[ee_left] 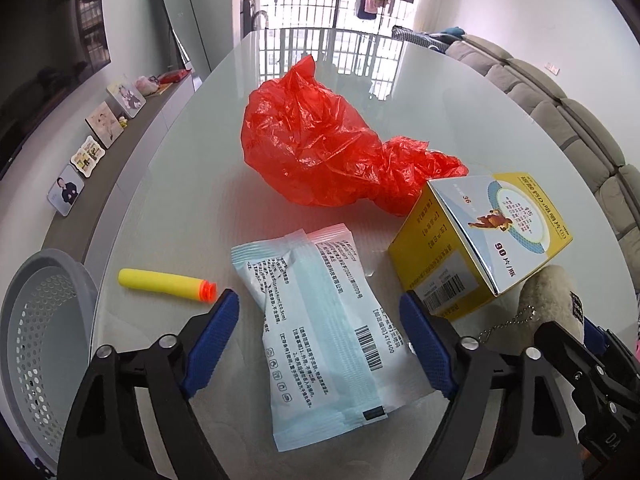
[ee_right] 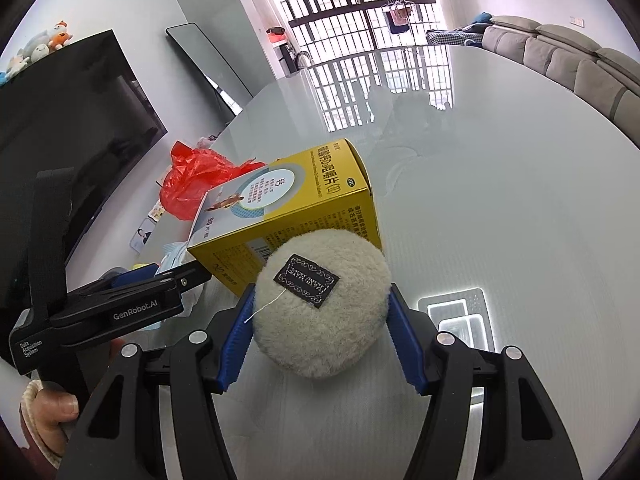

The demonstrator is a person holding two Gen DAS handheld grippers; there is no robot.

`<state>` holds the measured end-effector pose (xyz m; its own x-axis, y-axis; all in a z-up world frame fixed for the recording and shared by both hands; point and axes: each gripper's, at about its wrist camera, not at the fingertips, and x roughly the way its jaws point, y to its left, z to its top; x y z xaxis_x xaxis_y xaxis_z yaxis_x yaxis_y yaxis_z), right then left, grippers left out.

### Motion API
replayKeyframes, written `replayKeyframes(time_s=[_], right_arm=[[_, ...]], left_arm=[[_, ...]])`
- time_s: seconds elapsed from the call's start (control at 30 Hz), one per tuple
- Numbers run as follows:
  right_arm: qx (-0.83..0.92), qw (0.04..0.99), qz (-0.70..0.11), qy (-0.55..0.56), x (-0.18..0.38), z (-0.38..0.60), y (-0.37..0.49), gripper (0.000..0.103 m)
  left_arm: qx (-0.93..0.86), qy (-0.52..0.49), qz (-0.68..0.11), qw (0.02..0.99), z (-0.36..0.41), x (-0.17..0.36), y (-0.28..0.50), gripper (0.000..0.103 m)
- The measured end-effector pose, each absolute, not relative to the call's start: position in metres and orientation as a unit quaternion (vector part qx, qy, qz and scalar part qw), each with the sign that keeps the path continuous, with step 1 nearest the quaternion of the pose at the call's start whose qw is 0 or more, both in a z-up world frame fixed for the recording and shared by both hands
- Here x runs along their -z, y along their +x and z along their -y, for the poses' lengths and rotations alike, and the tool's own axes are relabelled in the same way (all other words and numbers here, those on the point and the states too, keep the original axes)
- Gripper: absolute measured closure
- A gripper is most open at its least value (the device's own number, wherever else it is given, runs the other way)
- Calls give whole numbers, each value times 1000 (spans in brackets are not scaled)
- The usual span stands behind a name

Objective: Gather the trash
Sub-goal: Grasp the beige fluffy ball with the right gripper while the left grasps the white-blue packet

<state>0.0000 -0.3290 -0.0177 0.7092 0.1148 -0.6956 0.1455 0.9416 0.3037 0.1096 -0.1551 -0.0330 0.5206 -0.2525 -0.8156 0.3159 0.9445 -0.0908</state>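
Note:
A pale blue sealed packet (ee_left: 320,332) lies on the glass table between the fingers of my open left gripper (ee_left: 320,308), which touch nothing. Beyond it lie a crumpled red plastic bag (ee_left: 328,144), a yellow foam dart (ee_left: 166,283) to the left, and a yellow tablet box (ee_left: 480,240) to the right. My right gripper (ee_right: 322,312) has its blue pads against both sides of a cream plush ball (ee_right: 320,304) with a black label, resting on the table against the box (ee_right: 288,216). The red bag (ee_right: 196,184) shows behind the box.
A grey perforated bin (ee_left: 44,336) stands off the table's left edge. A low shelf with photo frames (ee_left: 96,140) runs along the left wall under a TV (ee_right: 72,120). A grey sofa (ee_left: 568,120) stands at the right. The left gripper's body (ee_right: 100,304) lies left of the plush ball.

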Motion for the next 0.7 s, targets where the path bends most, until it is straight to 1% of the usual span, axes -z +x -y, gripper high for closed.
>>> replayKeyframes(time_s=[0.03, 0.1, 0.23, 0.27, 0.7], right_arm=[[8, 909, -381, 171, 18, 329, 0, 42], [8, 909, -381, 170, 17, 330, 0, 42], [8, 909, -380, 169, 17, 329, 1, 42], [8, 909, -380, 170, 17, 329, 1, 42], [13, 909, -378, 175, 14, 319, -16, 42]], left_arm=[[165, 33, -465, 869, 155, 34, 110, 33], [170, 31, -469, 866, 154, 37, 110, 44], [179, 34, -467, 865, 151, 37, 103, 45], [181, 34, -466, 866, 151, 37, 100, 47], [192, 43, -435, 879, 118, 17, 63, 47]])
